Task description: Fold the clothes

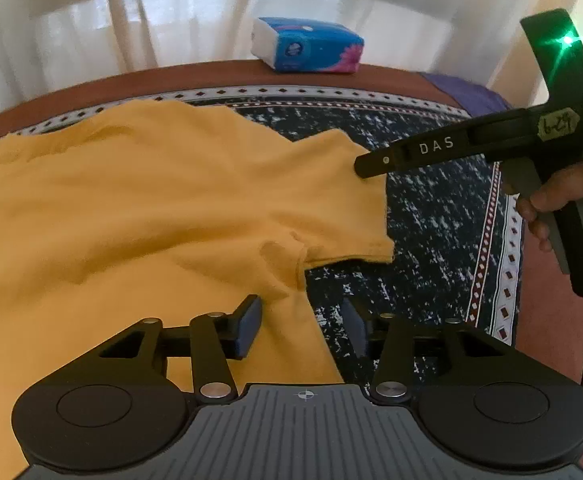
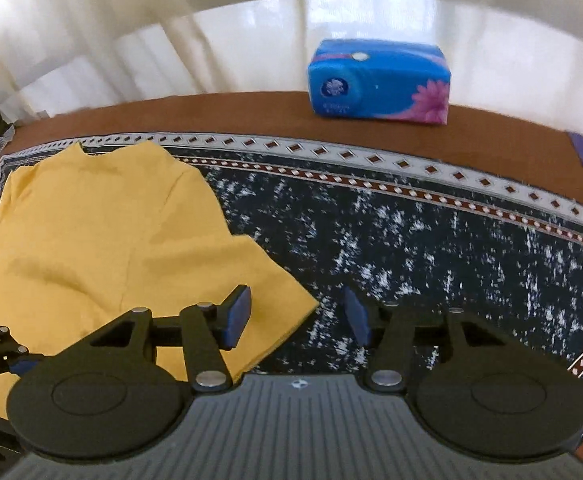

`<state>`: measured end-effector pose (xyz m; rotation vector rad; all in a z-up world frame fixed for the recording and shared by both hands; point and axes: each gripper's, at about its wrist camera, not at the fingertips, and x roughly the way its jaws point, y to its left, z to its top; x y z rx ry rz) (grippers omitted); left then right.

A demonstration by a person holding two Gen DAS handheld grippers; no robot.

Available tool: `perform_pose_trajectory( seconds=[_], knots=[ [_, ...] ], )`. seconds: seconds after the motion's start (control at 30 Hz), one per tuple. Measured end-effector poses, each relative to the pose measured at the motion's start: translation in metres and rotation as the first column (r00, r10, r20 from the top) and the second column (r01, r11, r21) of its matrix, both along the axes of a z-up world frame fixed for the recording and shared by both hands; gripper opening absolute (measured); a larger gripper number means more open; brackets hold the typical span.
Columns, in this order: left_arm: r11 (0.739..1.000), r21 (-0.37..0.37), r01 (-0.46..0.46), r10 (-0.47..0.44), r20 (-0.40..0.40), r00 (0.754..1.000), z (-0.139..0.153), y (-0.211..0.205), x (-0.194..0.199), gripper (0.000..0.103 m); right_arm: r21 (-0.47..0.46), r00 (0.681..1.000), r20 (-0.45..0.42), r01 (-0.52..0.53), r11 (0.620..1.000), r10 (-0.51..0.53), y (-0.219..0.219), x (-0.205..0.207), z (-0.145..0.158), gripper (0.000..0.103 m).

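Jaws on both the left gripper (image 1: 301, 326) and the right gripper (image 2: 297, 318) gape wide, holding nothing, right over the yellow shirt (image 1: 131, 208) lying on the worktop's dark mat (image 2: 411, 232); it looks soft, light and floppy, so pinch its sleeve edge.

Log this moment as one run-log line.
task: fold clothes | yellow shirt spread on patterned mat | left gripper open at shirt edge | right gripper open over sleeve | tissue pack behind
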<state>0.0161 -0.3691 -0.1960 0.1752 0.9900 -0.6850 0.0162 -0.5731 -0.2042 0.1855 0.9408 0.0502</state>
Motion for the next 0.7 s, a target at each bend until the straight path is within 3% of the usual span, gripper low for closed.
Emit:
perform_pose_trajectory(
  seconds=[0.03,0.07,0.1,0.2,0.27,0.47,0.7],
  knots=[
    [1.0,0.007,0.01,-0.01,0.01,1.0,-0.001,-0.001,-0.001,0.062,0.007,1.0,-0.002,-0.005,1.0,0.005,-0.002,0.0,-0.002,0.044],
    [1.0,0.01,0.016,-0.017,0.015,1.0,-0.001,-0.002,-0.002,0.063,0.016,1.0,0.005,-0.009,1.0,0.009,-0.002,-0.001,-0.002,0.019],
    [1.0,0.013,0.023,-0.023,0.02,1.0,-0.001,-0.002,-0.002,0.063,0.037,1.0,-0.007,-0.015,0.999,0.016,-0.003,-0.001,-0.003,0.007],
    [1.0,0.012,0.021,-0.022,0.03,0.999,0.003,-0.001,-0.002,0.062,0.094,1.0,0.003,0.003,0.996,-0.003,-0.005,-0.003,0.007,0.005],
    [1.0,0.002,0.023,-0.023,0.078,0.997,0.011,-0.001,-0.003,0.063,0.142,1.0,0.023,0.009,0.99,-0.012,-0.004,-0.006,0.02,0.005],
    [0.996,-0.029,0.087,-0.082,0.138,0.987,0.021,-0.018,0.0,0.063,0.289,0.997,0.068,0.009,0.957,-0.03,0.009,-0.003,0.061,0.005],
    [0.99,-0.14,-0.012,0.031,0.141,0.989,0.037,-0.016,0.019,0.069,0.317,0.994,0.089,-0.085,0.945,0.059,0.047,0.021,0.09,0.005]
  ],
)
